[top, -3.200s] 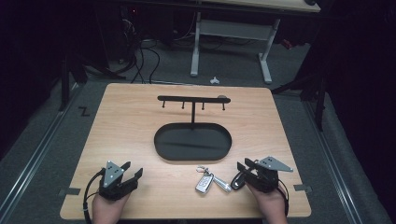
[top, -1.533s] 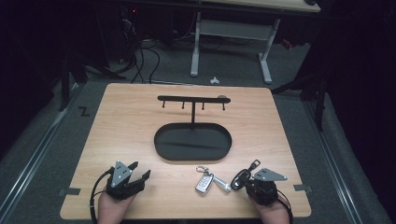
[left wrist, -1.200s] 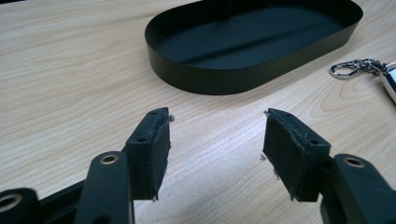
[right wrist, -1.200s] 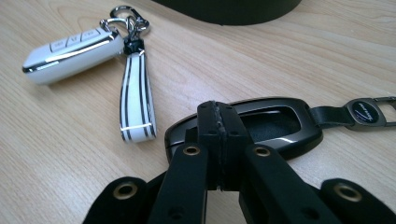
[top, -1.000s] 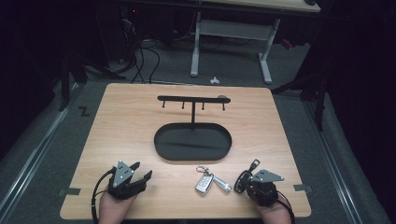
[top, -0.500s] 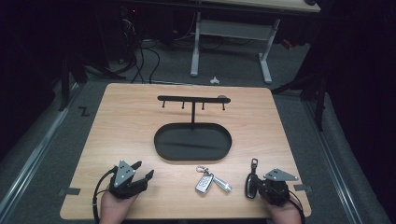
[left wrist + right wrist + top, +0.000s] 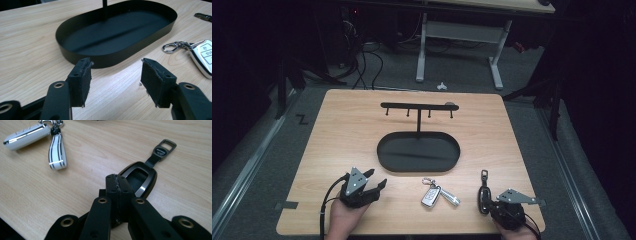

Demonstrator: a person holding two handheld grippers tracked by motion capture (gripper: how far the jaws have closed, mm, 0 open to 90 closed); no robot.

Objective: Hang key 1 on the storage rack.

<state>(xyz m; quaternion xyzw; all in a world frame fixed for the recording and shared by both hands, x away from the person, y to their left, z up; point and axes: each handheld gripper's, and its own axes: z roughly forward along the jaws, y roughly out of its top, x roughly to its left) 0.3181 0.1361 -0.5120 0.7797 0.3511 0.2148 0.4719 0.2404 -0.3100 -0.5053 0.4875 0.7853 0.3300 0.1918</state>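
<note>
a: what has changed?
b: the right tool (image 7: 483,199) has swung its closed jaws toward the far edge; the dark key fob (image 7: 483,192) lies under its tips, whether gripped i cannot tell.
a: room?
b: left tool (image 7: 113,83) gapes empty near the desk's (image 7: 337,135) front-left corner; white key fob (image 7: 430,195) lies between, before the black tray (image 7: 418,152).

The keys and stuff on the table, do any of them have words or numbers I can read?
Metal tab of the dark key fob: small lettering, too blurred to read.
White key fob: button symbols, no words that can be read.
Floor left of the table: a dark "Z"-shaped mark.
Black tray: no writing.
</note>
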